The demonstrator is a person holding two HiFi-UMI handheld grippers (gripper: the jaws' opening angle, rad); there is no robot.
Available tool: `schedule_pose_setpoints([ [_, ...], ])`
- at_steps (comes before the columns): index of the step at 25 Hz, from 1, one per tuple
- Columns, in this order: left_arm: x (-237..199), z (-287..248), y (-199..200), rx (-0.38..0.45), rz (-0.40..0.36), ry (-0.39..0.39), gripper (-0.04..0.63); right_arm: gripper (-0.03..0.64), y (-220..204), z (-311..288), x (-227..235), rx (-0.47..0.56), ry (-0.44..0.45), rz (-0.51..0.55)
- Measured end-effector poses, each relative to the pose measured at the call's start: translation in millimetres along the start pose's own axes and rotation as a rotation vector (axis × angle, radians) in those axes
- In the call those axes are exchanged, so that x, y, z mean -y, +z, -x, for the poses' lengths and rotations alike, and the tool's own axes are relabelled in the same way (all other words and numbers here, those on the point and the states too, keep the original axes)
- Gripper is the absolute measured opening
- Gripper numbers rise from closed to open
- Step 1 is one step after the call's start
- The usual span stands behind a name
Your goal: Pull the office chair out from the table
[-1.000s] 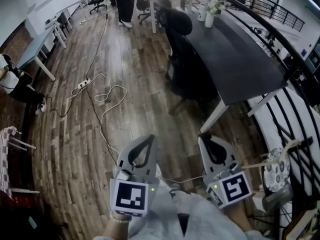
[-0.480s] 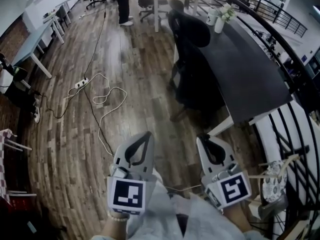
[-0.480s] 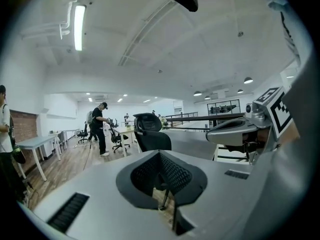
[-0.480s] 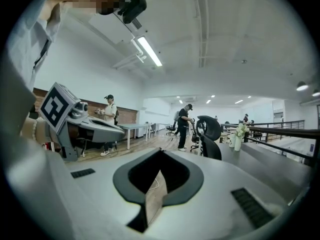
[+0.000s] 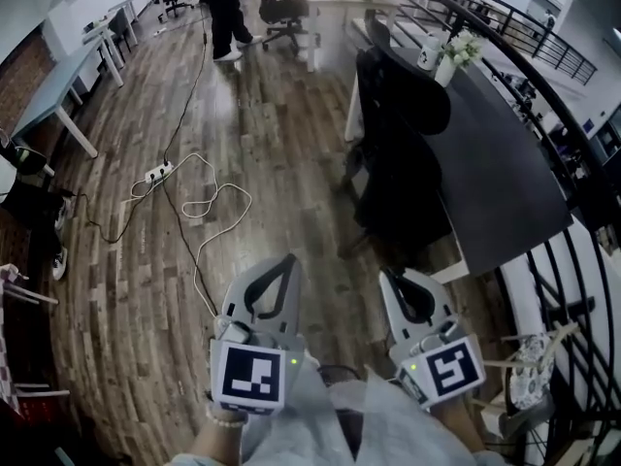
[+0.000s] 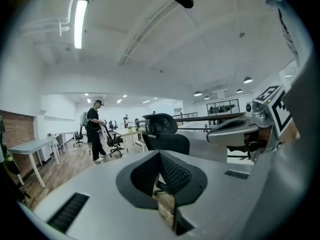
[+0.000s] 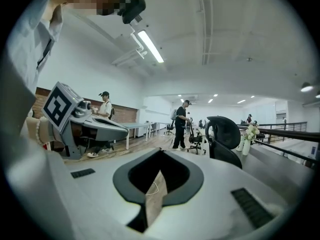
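Closed fingers [image 6: 144, 175] on left gripper [image 5: 285, 261], tips met, nothing held between, only a patch of floor [image 5: 272, 134] visible through the loop. Same on right gripper [image 5: 392, 276]: tips pressed together, empty. Both side by side low in the head view, pointing forward and slightly down, apart from each other, clear of everything around. Underneath and ahead, wood planks. Left of the grippers, a pale cable [image 5: 209, 202] in loose loops, running back to a power strip [image 5: 158, 171]. Ahead and to the right, well apart from both grippers and untouched, the chair [image 5: 403, 153]: black, tall back with a headrest, upright, tucked close against the long edge of the dark table [image 5: 505, 163]. At the far end of that table, a white vase [image 5: 445, 68] with flowers, with a mug [image 5: 428, 58] just beside it. Right of the table, a black railing [image 5: 582, 289] curving along the edge of the view. Farther off at the top, a person [image 5: 221, 8] in dark clothes standing near a second chair [image 5: 283, 10]. Far left, a pale desk [image 5: 49, 100] on white legs.
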State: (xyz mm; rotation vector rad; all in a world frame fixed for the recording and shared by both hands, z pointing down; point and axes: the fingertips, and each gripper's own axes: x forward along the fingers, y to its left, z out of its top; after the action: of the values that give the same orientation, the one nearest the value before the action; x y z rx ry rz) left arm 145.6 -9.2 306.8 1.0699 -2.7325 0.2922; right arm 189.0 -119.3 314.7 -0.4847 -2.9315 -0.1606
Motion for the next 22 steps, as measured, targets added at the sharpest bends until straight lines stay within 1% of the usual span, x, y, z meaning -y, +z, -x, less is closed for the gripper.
schedule_pose_setpoints([
  [5,-38.0,-16.8,9.2,0.043,0.007,0.001,0.009,0.005,15.1,-30.5,10.8,-0.009,-0.05,0.057],
  [9,-64.9,-15.3,2.4,0.032,-0.002,0.027,0.009,0.005,22.9,-50.2,11.7,-0.011,-0.055,0.115],
  [11,-75.8,-10.8,-4.6,0.022,0.011,0.05,0.009,0.005,26.9,-59.9,13.3,-0.004,-0.056,0.136],
  [14,-89.7,-5.3,-14.0,0.005,0.045,0.085,0.009,0.005,31.7,-69.8,17.1,0.01,-0.057,0.146],
  [17,-101.1,-4.4,-15.4,0.001,0.045,0.11,0.009,0.005,32.3,-80.3,19.4,0.012,-0.047,0.141],
  [22,-109.5,-7.3,-16.2,-0.007,0.054,0.127,0.009,0.005,30.6,-96.6,17.8,-0.003,-0.013,0.133],
])
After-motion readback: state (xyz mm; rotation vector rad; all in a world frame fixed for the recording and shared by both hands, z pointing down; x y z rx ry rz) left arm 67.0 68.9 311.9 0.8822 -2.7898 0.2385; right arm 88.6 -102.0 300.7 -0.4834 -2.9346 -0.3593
